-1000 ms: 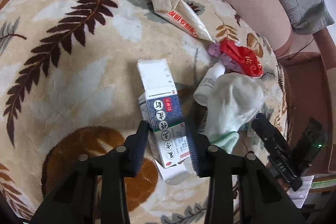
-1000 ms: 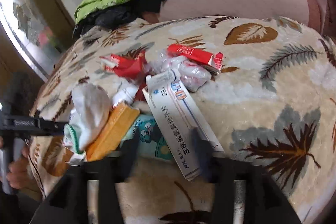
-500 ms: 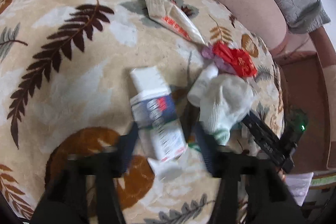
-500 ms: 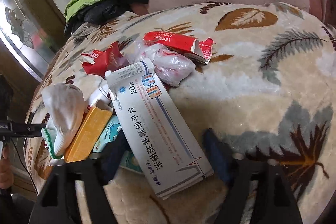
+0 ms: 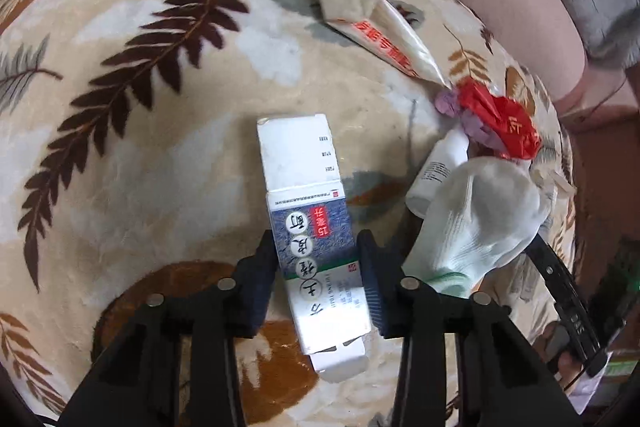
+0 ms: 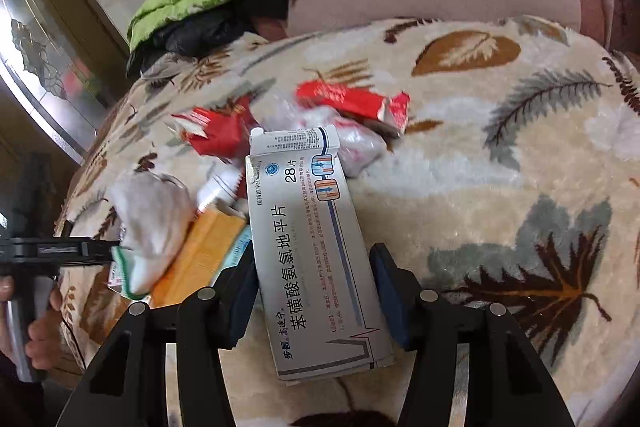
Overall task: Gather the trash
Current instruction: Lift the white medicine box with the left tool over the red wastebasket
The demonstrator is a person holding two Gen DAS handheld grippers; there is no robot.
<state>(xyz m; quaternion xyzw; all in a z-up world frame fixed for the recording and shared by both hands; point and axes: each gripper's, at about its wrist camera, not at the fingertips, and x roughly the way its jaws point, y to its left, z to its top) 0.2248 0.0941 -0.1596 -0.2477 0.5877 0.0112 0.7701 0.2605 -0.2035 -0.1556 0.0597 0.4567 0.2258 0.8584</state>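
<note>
While left fingers (image 5: 318, 277) clamp a blue carton (image 5: 310, 227), right fingers (image 6: 314, 293) close round a grey carton (image 6: 312, 251).

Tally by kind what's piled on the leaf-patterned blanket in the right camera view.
Cardboard cartons: 3 (long grey-white carton, orange carton, torn red carton)
Wrappers and bags: 3 (crumpled red wrapper, clear plastic bag, teal printed packet)
White plastic bottle: 1
White sock with green cuff: 1
Total: 8
</note>
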